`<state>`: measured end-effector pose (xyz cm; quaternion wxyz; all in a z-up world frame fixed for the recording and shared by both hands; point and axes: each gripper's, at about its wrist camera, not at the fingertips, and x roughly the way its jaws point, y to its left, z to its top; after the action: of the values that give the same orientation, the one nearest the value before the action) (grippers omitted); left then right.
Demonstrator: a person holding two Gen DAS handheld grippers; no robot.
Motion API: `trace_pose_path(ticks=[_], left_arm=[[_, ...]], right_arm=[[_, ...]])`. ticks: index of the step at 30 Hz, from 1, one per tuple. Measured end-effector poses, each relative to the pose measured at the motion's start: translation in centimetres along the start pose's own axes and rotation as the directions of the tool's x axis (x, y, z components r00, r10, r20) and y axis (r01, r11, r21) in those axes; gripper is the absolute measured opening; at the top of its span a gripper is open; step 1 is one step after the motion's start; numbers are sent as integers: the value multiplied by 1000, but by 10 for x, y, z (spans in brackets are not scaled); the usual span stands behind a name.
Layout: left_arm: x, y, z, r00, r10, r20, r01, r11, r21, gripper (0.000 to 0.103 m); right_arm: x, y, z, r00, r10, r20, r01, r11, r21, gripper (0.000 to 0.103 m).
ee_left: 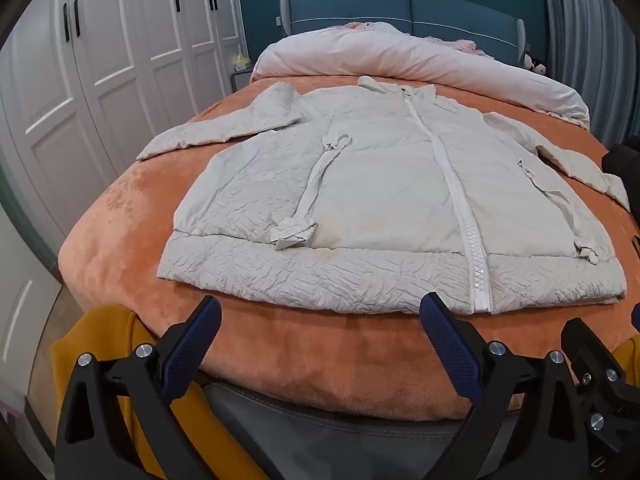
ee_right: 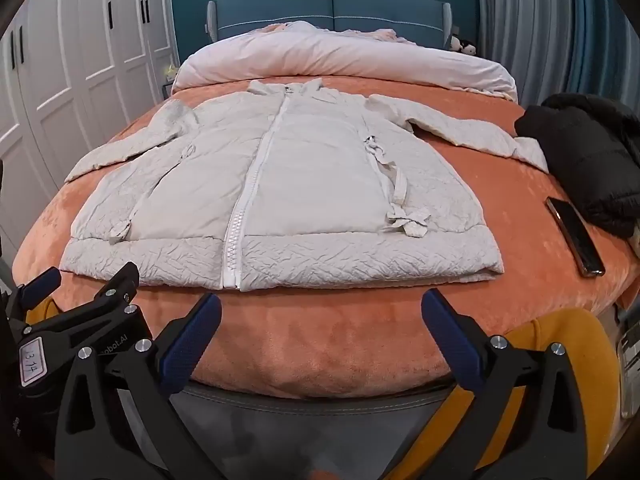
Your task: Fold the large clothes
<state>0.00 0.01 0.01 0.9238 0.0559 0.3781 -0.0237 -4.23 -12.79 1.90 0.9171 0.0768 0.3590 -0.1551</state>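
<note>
We hold the left gripper [ee_left: 320,312] and the right gripper [ee_right: 320,312] side by side over the near edge of the bed [ee_left: 320,360], both spread wide with nothing between their blue pads. The white jacket [ee_left: 380,200] lies flat on the orange blanket [ee_right: 340,340], zipped up, hem towards us, sleeves angled out to each side. To our right a black coat [ee_right: 580,160] is heaped by one sleeve, with a phone [ee_right: 576,236] just beside it.
</note>
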Motion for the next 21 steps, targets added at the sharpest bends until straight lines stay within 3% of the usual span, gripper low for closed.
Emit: trace_pose_path(ticks=[21], left_arm=[[-5, 3, 3, 1000, 1, 5, -1, 1000, -5, 97]], right_arm=[[-10, 7, -1, 999, -15, 46, 16, 999, -39, 98]])
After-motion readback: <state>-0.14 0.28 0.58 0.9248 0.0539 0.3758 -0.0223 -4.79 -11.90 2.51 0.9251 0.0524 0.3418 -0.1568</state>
